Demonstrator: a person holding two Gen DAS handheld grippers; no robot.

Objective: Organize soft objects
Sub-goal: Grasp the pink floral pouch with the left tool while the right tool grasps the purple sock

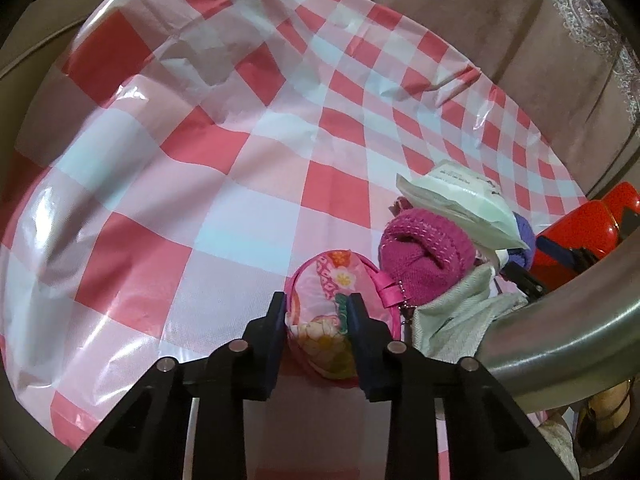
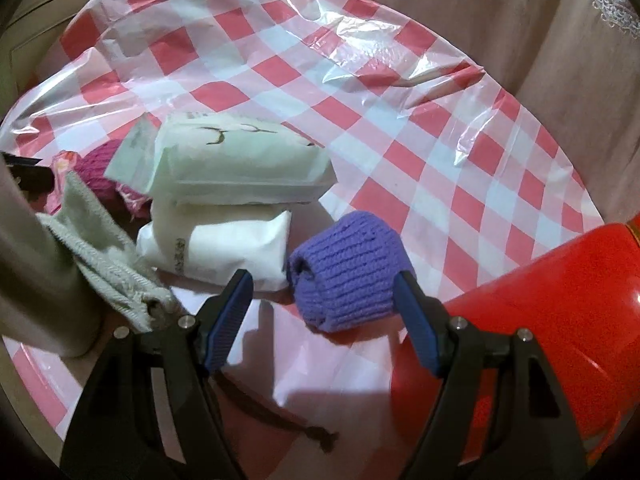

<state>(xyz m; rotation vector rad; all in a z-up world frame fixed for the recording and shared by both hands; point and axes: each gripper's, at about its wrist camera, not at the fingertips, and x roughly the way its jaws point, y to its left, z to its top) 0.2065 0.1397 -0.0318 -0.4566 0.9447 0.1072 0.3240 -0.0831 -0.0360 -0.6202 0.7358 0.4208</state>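
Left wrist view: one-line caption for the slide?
Left claw shut on a pink floral pouch on the red-checked plastic tablecloth, beside a magenta knit roll.

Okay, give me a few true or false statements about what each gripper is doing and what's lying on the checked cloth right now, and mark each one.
1. The left gripper is closed on the floral pouch. True.
2. The right gripper is clamped shut on the purple knit roll. False: it is open, the roll lying between its fingers.
3. A magenta knit roll lies beside the pouch. True.
4. The tablecloth is blue striped. False: it is red and white checked.
5. Two white packets are stacked. True.
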